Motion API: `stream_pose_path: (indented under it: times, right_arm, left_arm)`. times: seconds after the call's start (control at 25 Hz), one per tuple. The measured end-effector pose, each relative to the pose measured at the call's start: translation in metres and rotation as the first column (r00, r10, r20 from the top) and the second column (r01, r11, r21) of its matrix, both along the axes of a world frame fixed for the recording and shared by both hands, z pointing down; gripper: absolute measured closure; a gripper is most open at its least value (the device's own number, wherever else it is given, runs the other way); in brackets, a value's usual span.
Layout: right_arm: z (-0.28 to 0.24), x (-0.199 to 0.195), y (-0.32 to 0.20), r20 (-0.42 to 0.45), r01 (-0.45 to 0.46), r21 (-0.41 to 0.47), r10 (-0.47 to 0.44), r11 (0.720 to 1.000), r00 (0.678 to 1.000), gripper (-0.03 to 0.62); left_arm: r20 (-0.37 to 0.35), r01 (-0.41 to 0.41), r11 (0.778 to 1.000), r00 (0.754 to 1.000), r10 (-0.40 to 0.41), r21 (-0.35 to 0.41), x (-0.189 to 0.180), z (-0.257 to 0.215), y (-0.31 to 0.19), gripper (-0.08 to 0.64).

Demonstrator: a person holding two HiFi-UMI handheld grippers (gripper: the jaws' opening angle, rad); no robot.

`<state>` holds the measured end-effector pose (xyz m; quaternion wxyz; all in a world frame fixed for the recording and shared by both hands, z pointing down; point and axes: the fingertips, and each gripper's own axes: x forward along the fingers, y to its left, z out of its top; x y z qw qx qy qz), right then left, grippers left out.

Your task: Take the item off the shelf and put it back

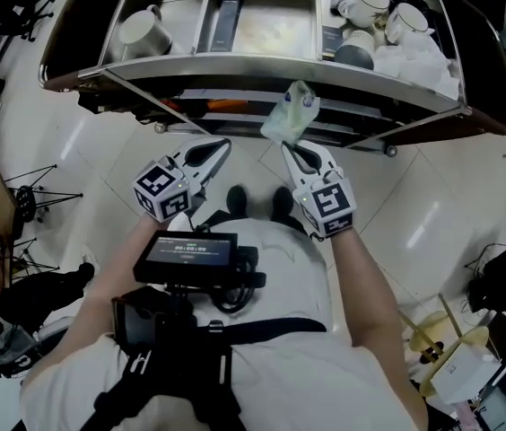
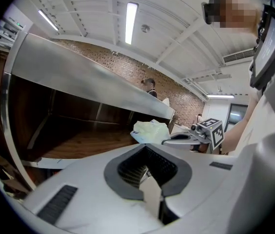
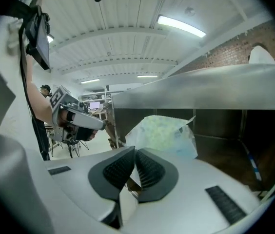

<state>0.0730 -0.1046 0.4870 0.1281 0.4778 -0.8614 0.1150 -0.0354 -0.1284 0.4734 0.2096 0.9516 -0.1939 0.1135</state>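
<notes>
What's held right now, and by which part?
The right gripper pinches the pouch by its lower edge. The left gripper holds nothing.

The right hand-held gripper (image 3: 135, 152) has its ribbed dark pads pressed together on the lower edge of a soft, pale green and blue packet (image 3: 164, 132), which stands up just beyond the jaw tips. Behind the packet runs the steel front edge of a shelf (image 3: 201, 89), with a dark wooden board (image 3: 225, 155) below it. At the left a hand holds the left hand-held gripper (image 3: 98, 125), its marker cube (image 3: 57, 97) facing the camera. Strip lights (image 3: 181, 26) cross the ceiling.
</notes>
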Motion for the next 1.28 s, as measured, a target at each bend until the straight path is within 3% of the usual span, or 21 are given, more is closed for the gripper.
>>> stream_pose_path:
  times: [0.32, 0.44, 1.28]
  right_arm:
    - [-0.054, -0.01, 0.036, 0.022, 0.059, 0.088, -0.061, 0.994, 0.998, 0.58]
    - [-0.066, -0.017, 0.049, 0.026, 0.083, 0.078, -0.085, 0.994, 0.996, 0.58]
    - [-0.077, -0.022, 0.052, 0.034, 0.083, 0.16, -0.09, 0.984, 0.995, 0.581]
  left_arm:
    - [-0.03, -0.028, 0.999, 0.999, 0.03, 0.038, -0.002, -0.021, 0.018, 0.546]
    - [-0.038, -0.032, 0.998, 0.999, 0.034, 0.055, -0.005, -0.028, 0.024, 0.546]
    - [-0.103, -0.054, 0.99, 0.992, 0.068, 0.131, -0.007, -0.054, 0.034, 0.546]
